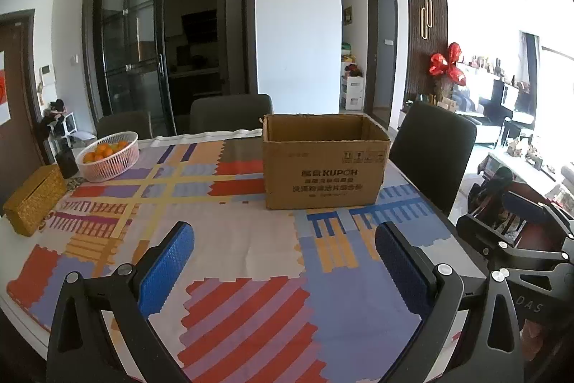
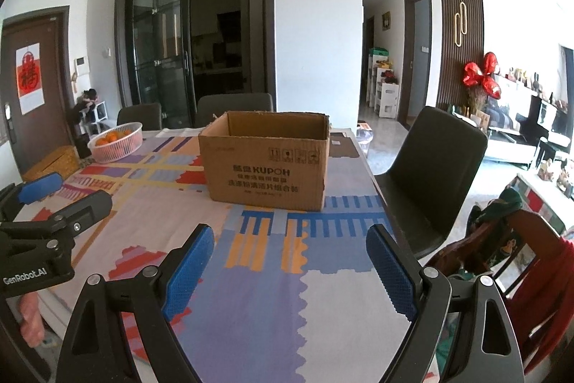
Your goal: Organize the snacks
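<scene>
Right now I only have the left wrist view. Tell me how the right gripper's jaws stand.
Observer: The right gripper is open, with nothing between its blue pads. It points toward the cardboard box.
Operator: Report what my view hides behind that gripper.
Observer: A colourful bundle, maybe a bag, sits low on the right. It is off the table, beside the dark chair.
Operator: Look for snacks on the table.
Observer: None show there in this view either.
</scene>
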Motion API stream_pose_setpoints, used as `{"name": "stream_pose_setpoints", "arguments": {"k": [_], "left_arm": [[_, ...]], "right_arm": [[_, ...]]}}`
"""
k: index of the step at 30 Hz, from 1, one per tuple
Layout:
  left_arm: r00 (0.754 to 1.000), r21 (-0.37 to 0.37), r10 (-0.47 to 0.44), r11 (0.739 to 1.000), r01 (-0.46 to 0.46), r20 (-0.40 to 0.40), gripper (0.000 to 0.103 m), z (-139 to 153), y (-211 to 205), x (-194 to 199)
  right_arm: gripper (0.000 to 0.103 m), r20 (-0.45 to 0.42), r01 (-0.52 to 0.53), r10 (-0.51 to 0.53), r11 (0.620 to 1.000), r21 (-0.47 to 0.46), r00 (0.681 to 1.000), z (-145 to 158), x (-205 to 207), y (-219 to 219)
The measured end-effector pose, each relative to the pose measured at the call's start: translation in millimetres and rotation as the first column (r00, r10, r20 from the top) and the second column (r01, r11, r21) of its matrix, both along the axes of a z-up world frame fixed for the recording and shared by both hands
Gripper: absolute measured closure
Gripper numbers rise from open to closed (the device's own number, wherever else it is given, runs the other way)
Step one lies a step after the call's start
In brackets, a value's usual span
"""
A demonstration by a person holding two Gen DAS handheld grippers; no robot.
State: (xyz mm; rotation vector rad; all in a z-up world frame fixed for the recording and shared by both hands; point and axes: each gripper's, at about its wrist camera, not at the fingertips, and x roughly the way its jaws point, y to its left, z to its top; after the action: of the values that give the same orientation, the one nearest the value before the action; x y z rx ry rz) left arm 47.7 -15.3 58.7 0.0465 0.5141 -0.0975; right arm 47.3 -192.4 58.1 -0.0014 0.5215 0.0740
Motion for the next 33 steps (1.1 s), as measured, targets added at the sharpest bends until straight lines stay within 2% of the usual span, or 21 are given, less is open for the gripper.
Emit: {"name": "stream_pose_setpoints", "arguments": {"k": [33], "left_arm": [[1.0,-0.006,0.01,1.0,-0.01,0.006,0.0,9.8,4.6,0.3]], "right_arm": [[0.013,0.013,0.004,-0.004,1.0,-0.003,1.0,4.0,-2.0,1.3]]}}
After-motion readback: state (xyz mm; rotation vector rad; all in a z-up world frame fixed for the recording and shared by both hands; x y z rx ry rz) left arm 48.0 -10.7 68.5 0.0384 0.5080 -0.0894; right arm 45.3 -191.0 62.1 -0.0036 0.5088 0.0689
